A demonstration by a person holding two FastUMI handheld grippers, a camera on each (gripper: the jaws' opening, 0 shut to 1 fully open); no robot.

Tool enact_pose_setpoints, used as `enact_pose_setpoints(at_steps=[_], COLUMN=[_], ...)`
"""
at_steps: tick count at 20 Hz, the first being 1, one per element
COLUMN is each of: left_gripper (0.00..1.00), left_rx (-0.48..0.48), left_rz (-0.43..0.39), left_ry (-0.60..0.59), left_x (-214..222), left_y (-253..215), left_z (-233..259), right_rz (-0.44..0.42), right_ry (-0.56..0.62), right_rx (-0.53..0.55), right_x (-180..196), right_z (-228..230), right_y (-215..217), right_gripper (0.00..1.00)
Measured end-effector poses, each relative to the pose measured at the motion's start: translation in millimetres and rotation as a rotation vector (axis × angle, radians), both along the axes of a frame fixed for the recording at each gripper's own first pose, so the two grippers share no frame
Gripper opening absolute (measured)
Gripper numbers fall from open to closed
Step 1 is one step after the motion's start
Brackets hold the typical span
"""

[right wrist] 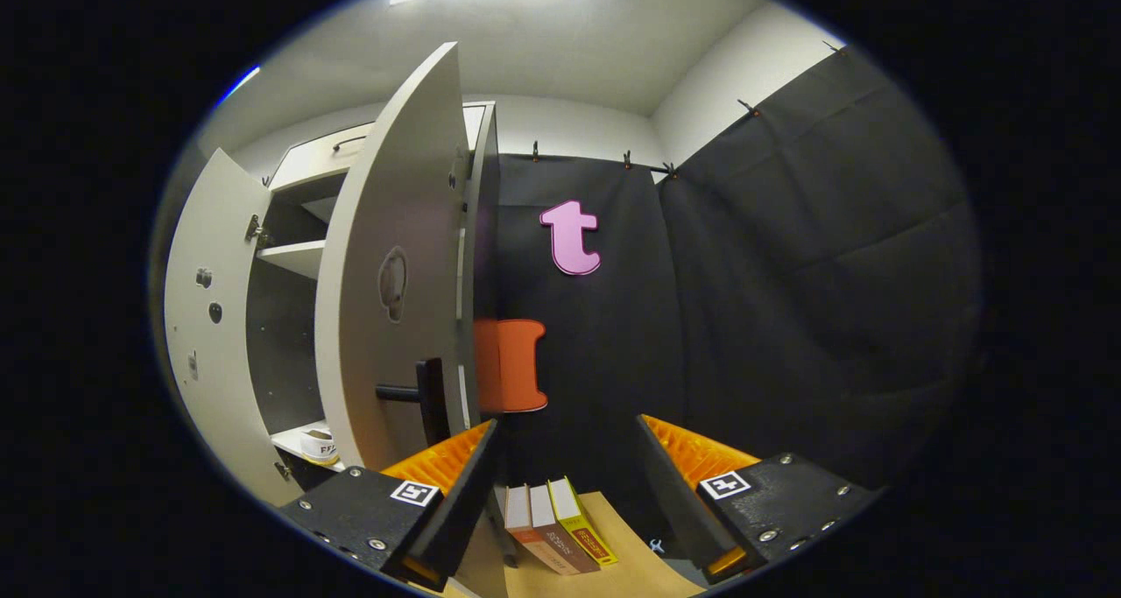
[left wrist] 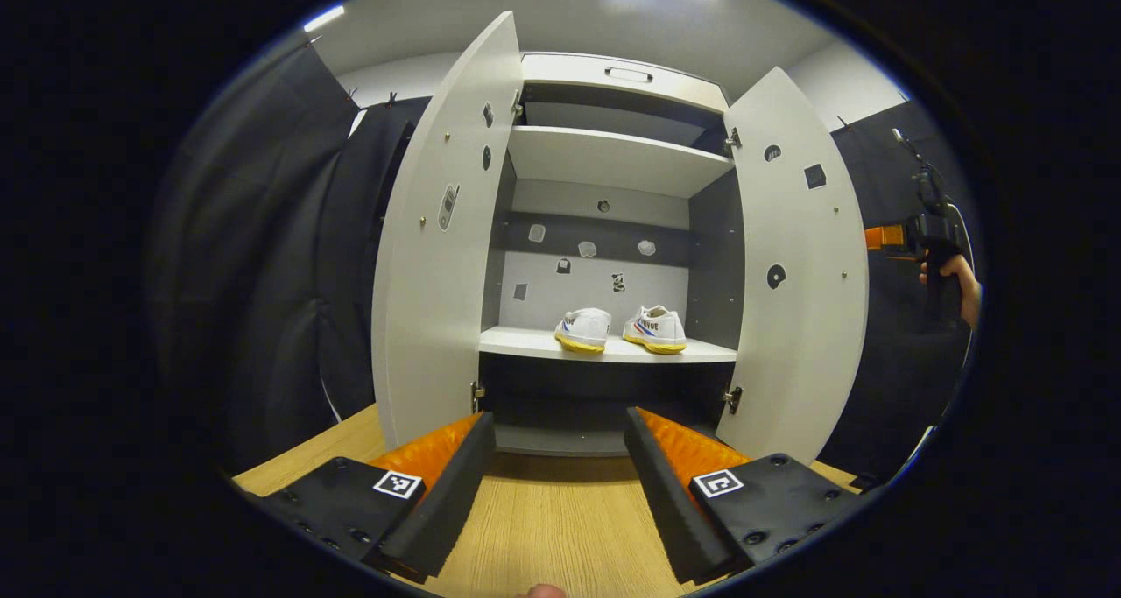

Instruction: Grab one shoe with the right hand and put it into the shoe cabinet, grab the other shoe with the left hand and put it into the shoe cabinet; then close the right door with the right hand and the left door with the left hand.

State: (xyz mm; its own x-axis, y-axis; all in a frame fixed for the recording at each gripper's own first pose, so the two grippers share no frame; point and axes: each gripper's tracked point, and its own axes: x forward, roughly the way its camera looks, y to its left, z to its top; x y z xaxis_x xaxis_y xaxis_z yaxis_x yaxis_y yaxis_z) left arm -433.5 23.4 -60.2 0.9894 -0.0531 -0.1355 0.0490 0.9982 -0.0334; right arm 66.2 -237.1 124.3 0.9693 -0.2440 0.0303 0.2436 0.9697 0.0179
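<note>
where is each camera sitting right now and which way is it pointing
Left gripper view: rides the left gripper, squarely facing the open shoe cabinet; a hand holds the right gripper far right.
Right gripper view: rides the right gripper, beside the right door, facing the booth wall.
Shared: cabinet, both doors, one shoe.

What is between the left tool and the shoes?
In the left gripper view, bare wooden floor, then the cabinet's dark lower opening under the shoes.
</note>
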Motion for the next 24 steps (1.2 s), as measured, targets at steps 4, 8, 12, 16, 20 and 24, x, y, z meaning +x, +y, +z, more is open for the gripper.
enact_pose_setpoints(at_steps=[4,8,12,16,20,24], left_gripper=[0.97,0.97,0.97,0.97,0.97,0.97], left_rx=[0.007,-0.004,-0.017,-0.016,-0.017,-0.008], left_rz=[0.010,0.002,-0.006,-0.007,0.003,0.020], left_ry=[0.003,0.003,0.010,0.006,0.008,0.003], left_x=[2,6,8,6,3,1], left_y=[2,0,-1,2,11,23], left_z=[-1,0,-3,-3,-2,-1], right_rz=[0.009,0.007,0.021,0.059,0.116,0.181], right_ry=[-0.005,-0.002,0.000,0.002,0.010,0.022], right_rx=[0.021,-0.028,-0.060,-0.025,-0.016,0.030], right_x=[5,5,5,6,10,21], right_z=[-1,3,4,2,-2,-9], right_y=[-2,2,19,40,74,108], right_gripper=[0.92,0.91,0.90,0.90,0.90,0.90])
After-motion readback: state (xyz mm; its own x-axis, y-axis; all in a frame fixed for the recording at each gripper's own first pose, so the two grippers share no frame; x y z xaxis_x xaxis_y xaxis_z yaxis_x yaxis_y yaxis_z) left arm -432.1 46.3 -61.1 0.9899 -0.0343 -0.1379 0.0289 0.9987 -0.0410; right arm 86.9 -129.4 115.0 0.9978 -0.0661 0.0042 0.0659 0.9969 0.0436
